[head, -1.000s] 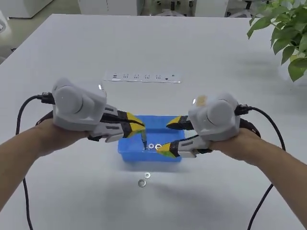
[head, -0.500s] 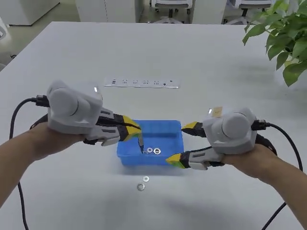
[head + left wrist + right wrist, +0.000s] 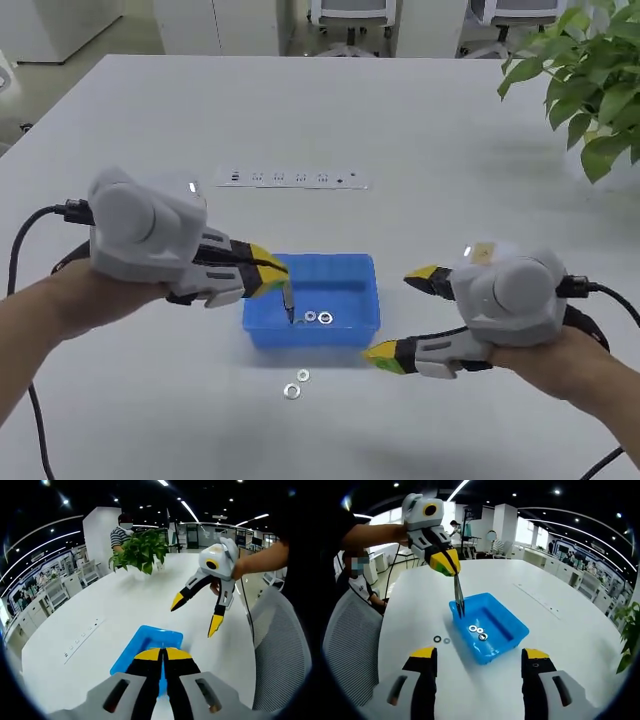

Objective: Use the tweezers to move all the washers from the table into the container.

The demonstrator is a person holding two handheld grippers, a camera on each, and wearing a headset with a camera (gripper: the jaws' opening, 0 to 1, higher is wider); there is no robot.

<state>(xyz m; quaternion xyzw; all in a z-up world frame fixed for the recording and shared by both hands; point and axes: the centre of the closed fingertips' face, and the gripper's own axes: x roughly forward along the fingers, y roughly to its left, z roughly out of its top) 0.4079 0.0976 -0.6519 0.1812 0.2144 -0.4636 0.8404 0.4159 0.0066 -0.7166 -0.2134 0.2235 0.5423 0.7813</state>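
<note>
A blue container point(image 3: 352, 268) sits on the white table with three washers point(image 3: 318, 318) inside it. Two more washers point(image 3: 297, 384) lie on the table just in front of it. My left gripper point(image 3: 266, 270) is shut on metal tweezers point(image 3: 288, 301), which point down into the container's left part. In the right gripper view the tweezers point(image 3: 458, 598) hang from the left gripper point(image 3: 443, 563) over the container point(image 3: 507, 634), and the loose washers point(image 3: 441, 640) lie left of it. My right gripper point(image 3: 400, 315) stands open and holds nothing, right of the container.
A white power strip point(image 3: 290, 179) lies farther back on the table. A leafy green plant point(image 3: 590, 80) stands at the back right. Office chairs point(image 3: 350, 15) line the far edge. My right gripper point(image 3: 195, 617) hangs open above the container point(image 3: 145, 639) in the left gripper view.
The right gripper has drawn back to the right, off the container's front corner. The left gripper and tweezers have stayed over the container. The head camera has shifted slightly.
</note>
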